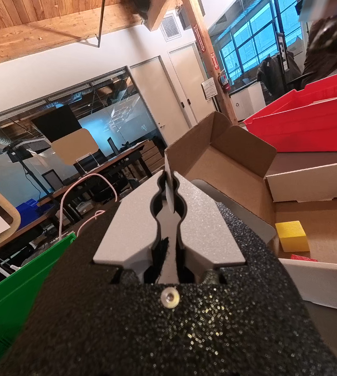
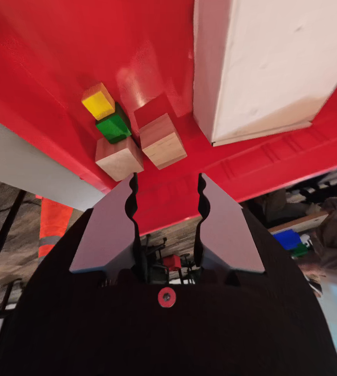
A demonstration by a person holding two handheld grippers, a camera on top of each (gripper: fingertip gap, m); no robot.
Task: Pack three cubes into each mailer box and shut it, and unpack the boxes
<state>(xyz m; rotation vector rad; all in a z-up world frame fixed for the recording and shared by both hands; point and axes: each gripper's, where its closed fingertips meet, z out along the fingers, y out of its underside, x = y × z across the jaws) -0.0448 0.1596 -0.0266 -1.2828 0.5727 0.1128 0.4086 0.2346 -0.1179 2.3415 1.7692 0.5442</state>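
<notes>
Pinched in the left claw (image 1: 168, 179), a mailer box (image 1: 234, 183) flap stands upright. Rightward, the right claw (image 2: 167, 179) gapes empty over the red bin (image 2: 41, 61) — the nearer wooden cubes (image 2: 120, 158) lie just ahead, slightly left of its fingertips.

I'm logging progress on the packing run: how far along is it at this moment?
Early to midway. Done: the open mailer box already holds a yellow cube and something red beside it. In hand: the left gripper pinches the box's raised lid flap shut in its jaws; the right gripper hangs open and empty over the red bin, near two wooden cubes. Left: fetch another cube and close the box.
</notes>
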